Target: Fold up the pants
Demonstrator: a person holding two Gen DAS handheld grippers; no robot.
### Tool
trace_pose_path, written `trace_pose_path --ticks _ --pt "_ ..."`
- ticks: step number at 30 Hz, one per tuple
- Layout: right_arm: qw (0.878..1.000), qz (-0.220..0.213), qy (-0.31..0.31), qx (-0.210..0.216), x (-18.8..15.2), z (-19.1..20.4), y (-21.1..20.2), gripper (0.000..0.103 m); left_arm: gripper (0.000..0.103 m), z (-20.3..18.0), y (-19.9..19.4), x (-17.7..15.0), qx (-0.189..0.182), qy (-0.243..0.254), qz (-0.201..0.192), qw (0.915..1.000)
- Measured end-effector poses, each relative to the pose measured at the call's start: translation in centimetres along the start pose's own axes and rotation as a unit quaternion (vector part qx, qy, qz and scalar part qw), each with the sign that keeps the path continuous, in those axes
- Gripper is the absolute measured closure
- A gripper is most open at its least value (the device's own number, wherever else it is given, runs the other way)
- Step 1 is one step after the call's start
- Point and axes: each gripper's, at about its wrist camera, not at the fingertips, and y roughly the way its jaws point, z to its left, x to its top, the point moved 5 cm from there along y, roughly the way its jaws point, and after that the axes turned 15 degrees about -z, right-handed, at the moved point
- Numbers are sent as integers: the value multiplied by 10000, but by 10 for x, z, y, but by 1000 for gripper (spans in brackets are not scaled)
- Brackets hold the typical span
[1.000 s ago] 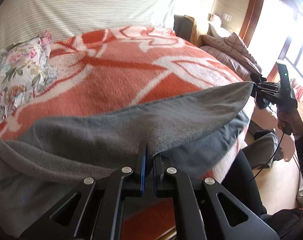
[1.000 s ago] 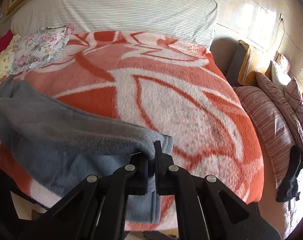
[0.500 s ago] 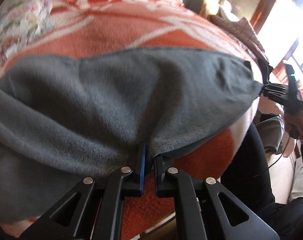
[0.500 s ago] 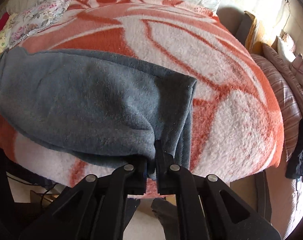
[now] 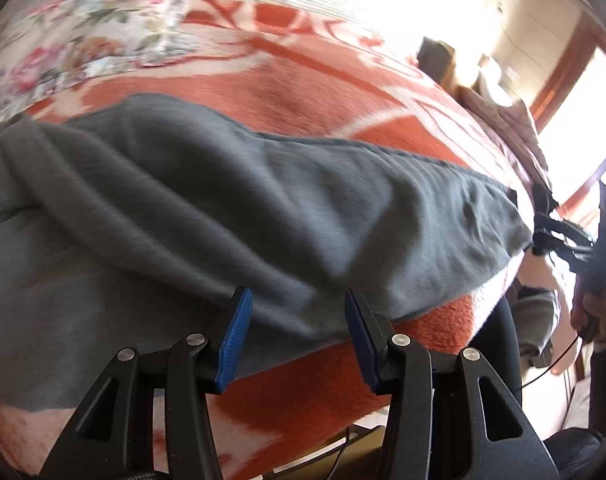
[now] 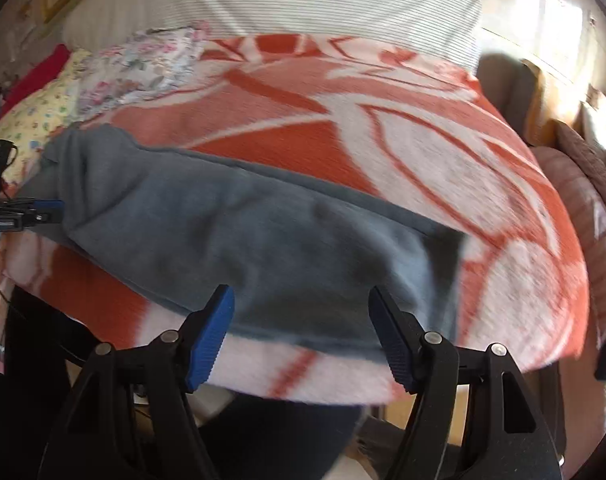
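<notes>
The grey pants (image 5: pixel 263 208) lie folded lengthwise across the near part of the orange-and-white blanket (image 5: pixel 303 92), running from one side of the bed to the other close to its near edge. In the right wrist view the pants (image 6: pixel 263 248) show a straight squared end toward the right, with the far long edge lying flat on the blanket (image 6: pixel 443 152) and the near edge reaching almost to where the blanket drops over the side of the bed.

The left gripper (image 5: pixel 297 334) is spread wide, with its blue fingers (image 5: pixel 235 336) standing either side of the near edge of the pants and nothing clamped between them. The right gripper (image 6: pixel 301 334) is likewise wide apart, and its blue fingers (image 6: pixel 211 336) frame the near edge of the cloth toward the squared end without holding it. Each gripper also appears small at the edge of the other's view, beside an end of the pants.

Beyond the pants, a flowered pillow (image 5: pixel 87 48) rests at the far left of the blanket, with a yellow pillow (image 6: pixel 35 120) next to it and striped bedding (image 6: pixel 303 0) behind. A brown cushion (image 6: pixel 583 184) lies to the right of the bed.
</notes>
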Motion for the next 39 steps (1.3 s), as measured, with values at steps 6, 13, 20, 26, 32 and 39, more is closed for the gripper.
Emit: trace_pose_path --ticks 6,13,20,26,32,39 --pt "9964 -87 -132 833 20 70 33 32 54 43 -24 4 378 -356 -203 9984" --pt "9852 -50 -263 1692 35 157 67 32 50 99 -48 10 864 -888 -428 9914" --pt "9706 14 -409 2370 52 225 92 32 39 158 -64 51 1369 -1361 -801 9779" --pt "9629 111 -453 2659 64 265 120 32 27 215 -46 116 2086 -1638 -844 9605" --pt "9537 231 -595 2938 70 307 148 32 23 258 0 149 2769 -1534 -291 9481" --pt "9497 331 -1085 2918 63 345 175 32 40 288 34 138 3142 -1541 152 9367"
